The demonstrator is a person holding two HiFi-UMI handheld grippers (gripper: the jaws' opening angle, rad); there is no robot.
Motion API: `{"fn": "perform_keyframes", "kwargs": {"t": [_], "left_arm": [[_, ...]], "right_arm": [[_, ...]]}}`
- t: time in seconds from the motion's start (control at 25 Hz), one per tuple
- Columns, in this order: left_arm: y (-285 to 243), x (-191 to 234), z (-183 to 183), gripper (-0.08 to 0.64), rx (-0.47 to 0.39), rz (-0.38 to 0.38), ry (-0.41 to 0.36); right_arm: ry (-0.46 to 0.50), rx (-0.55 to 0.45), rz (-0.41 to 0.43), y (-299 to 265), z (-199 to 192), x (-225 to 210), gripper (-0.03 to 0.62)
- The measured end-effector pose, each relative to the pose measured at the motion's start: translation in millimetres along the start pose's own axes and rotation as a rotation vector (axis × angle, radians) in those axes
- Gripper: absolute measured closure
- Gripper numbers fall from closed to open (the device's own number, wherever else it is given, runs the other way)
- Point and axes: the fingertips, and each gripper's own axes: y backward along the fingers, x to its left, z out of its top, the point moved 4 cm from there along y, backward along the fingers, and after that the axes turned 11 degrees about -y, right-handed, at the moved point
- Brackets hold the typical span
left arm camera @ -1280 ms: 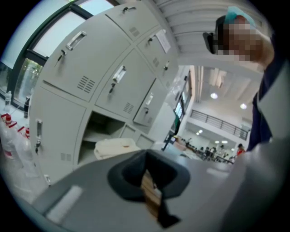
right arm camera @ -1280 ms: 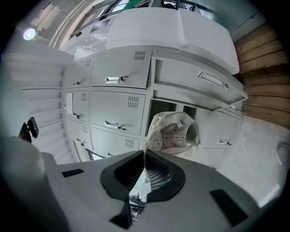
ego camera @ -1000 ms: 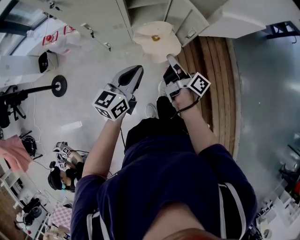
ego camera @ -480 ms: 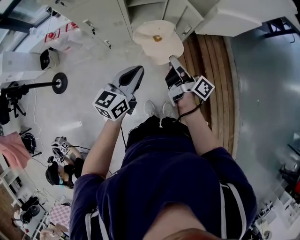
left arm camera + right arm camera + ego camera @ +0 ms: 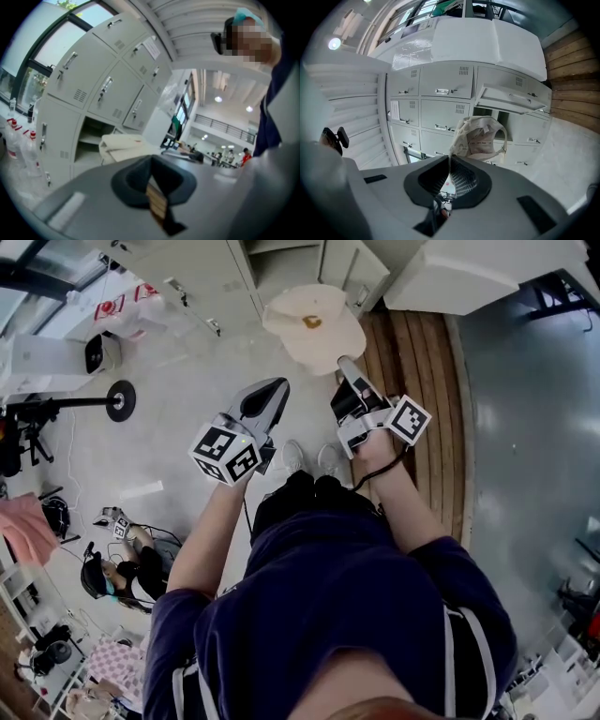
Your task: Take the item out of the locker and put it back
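Pinching bag (image 5: pixel 480 138) by its edge in right gripper (image 5: pixel 450 159) jaws before locker (image 5: pixel 440 112) — poised for return; left gripper (image 5: pixel 151 160) jaws together, empty.

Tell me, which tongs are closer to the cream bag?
Right. The right tongs pinch the edge of the cream bag; the left tongs are empty, apart from it, off to its left.

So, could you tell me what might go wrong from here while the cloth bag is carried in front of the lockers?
The right gripper pinches only an edge of the cloth bag, so the bag might slip free. Its loose strap could snag on the open locker door. The left gripper is shut and empty, so nothing backs up the hold.
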Motion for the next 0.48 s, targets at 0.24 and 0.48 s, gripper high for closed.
{"fn": "perform_keyframes", "kwargs": {"t": [0.24, 0.48], "left_arm": [[-3, -17, -1, 0.557, -0.003, 0.033, -0.016], [0, -22, 4, 0.557, -0.012, 0.057, -0.021]], "right_arm": [[-0.019, 0.023, 0.031, 13, 5, 10, 0.575], [-0.019, 0.04, 0.046, 17, 4, 17, 0.575]]}}
